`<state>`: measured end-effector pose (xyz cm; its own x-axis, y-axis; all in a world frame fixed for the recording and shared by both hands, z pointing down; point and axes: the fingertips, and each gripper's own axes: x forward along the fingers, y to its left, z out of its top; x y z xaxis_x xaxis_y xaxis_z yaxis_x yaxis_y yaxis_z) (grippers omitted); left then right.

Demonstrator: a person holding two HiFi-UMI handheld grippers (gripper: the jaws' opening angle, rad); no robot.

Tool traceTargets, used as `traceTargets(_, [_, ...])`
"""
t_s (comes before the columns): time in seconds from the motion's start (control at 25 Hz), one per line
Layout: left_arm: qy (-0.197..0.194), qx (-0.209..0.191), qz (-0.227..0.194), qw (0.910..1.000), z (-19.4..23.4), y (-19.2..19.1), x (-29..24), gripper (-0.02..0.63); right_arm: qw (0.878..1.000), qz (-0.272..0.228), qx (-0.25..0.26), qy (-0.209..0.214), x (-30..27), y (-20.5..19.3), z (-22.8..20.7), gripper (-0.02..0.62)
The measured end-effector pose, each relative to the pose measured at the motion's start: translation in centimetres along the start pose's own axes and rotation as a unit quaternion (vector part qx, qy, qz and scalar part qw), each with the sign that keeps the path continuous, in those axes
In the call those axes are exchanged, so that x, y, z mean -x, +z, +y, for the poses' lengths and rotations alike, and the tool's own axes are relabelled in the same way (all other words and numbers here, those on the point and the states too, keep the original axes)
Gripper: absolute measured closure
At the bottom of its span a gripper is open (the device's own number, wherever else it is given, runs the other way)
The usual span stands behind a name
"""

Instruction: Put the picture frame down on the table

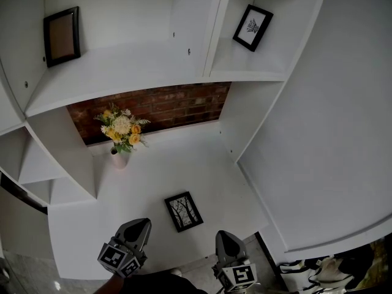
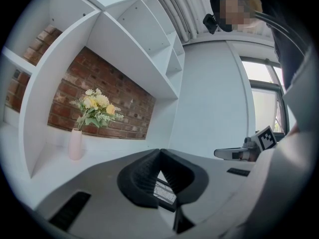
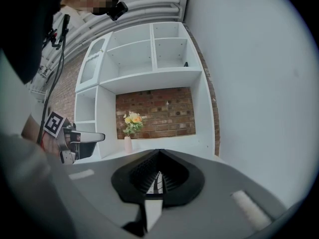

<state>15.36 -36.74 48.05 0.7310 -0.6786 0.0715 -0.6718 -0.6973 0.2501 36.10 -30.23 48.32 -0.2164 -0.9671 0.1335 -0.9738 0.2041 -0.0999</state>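
Observation:
A small black picture frame with a tree print lies flat on the white table, near its front edge. My left gripper hovers at the frame's near left and my right gripper at its near right; neither touches it. On both, the jaws are shut tip to tip with nothing between them. In the left gripper view, a strip of the frame shows below the closed left gripper. The right gripper view shows a sliver of the frame under the closed right gripper.
A pink vase of yellow flowers stands at the back left of the table before a brick wall. Two more frames stand on upper shelves, one brown and one white. Shelf walls flank the table.

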Motion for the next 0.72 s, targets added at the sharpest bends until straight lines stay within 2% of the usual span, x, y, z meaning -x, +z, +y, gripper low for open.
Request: traceTargets(0.72, [-0.004,0.005,0.011,0.9999,-0.4,-0.7,0.6,0.601,1.000,0.000,-0.011,-0.004,1.0,-1.1,0.5,0.592])
